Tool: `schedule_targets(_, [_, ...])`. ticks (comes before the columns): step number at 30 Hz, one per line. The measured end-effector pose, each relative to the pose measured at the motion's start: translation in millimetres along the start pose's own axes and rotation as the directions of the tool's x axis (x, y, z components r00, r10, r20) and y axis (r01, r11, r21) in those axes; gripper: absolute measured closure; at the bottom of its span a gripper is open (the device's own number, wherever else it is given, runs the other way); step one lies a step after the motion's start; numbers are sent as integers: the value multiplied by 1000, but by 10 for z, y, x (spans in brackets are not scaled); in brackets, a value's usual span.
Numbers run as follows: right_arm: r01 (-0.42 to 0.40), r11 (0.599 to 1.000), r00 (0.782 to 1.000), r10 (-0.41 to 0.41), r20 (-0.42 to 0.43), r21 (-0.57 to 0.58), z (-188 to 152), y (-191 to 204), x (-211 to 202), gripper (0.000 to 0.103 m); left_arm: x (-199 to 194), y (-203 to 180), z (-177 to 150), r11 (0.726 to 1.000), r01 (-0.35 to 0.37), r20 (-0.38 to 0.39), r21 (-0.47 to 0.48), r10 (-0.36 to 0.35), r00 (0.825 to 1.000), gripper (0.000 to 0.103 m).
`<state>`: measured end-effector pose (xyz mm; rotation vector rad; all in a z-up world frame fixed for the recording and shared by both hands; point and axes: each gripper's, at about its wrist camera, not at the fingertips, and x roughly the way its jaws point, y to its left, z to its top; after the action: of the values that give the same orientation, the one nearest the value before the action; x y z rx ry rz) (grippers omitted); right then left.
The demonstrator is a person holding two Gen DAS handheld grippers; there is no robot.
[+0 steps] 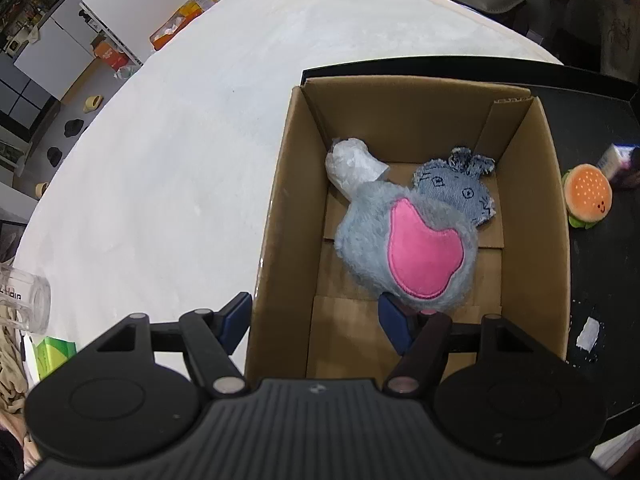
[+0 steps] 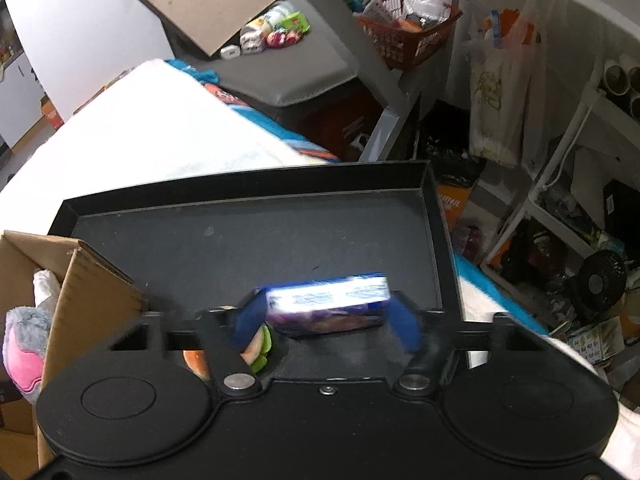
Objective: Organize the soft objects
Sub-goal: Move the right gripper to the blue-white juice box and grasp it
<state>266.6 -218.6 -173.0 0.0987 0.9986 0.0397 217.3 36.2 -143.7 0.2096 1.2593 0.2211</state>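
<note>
The grey plush toy with the pink patch (image 1: 408, 248) lies inside the open cardboard box (image 1: 276, 216), resting partly on a denim rabbit face (image 1: 456, 188), with a crumpled white plastic wad (image 1: 352, 166) beside it near the far left corner. The left gripper (image 1: 320, 316) straddles the box's left wall: one blue pad sits outside the wall, the other inside, right against the plush's lower edge; its jaws stand spread, pressing on nothing visible. The box sits on a black tray (image 2: 248, 236), which rests on a white padded surface (image 1: 180, 140). On the tray, right of the box, lies a small burger plush (image 1: 588, 196). The right gripper (image 2: 326, 316) has a blue-and-white packet (image 2: 328, 300) between its pads; both blue pads (image 2: 404, 320) touch the packet's ends, pinching it just above the tray. The packet is blurred.
</note>
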Motion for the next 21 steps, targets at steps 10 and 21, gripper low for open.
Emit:
schedule_targets(10, [-27,999,999,28,-41,19,-50,-72,-71,84,-27,22,-40,1000,11,10,-7,-11,1000,35])
schedule_targets(21, [-74,997,997,74,-3,34,-40,-35,-132,10,-26,57,-48,1000,10,11,-8,-10,1000,35])
